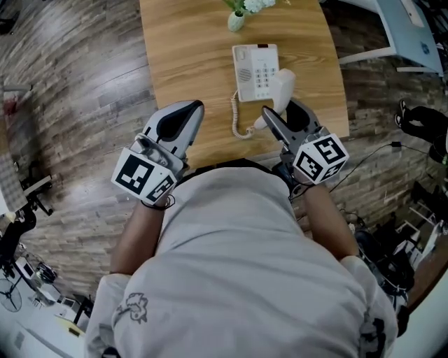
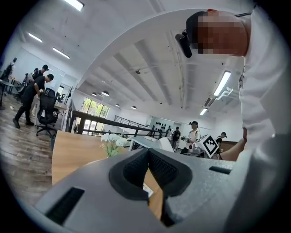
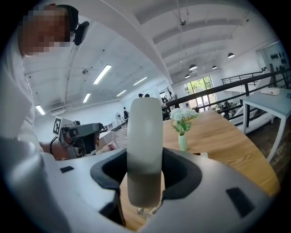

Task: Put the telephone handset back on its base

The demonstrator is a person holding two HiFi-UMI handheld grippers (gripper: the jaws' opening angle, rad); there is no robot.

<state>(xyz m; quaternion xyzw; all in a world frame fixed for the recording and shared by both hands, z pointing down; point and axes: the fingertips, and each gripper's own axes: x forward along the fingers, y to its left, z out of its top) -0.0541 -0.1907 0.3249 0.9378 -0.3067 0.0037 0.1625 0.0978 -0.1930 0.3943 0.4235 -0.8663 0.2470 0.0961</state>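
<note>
- noted at the right gripper [image 3: 145, 179]: clamped wide on the white handset [image 3: 144, 145], pressed against both its flanks by the pads.
- noted at the left gripper [image 2: 148, 173]: jaws together, nothing between them; hovering over the near left part of the table [image 1: 182, 56], apart from the phone.
- located in the head view: handset lifted above the table, just beside the right edge of the base [image 1: 255, 70], not yet seated; coiled cord [image 1: 240, 115] looped off the near left corner of the base.
- recommended: keep the grip firm and carry leftward across the keypad to the cradle side, judged to be the left half of the base.
- recommended: line up lengthwise with the base, lower level, seat both ends before letting go.
- watch for: cord trapped beneath the handset; base sliding on contact; vase [image 1: 236, 19] behind, judged out of the path.
</note>
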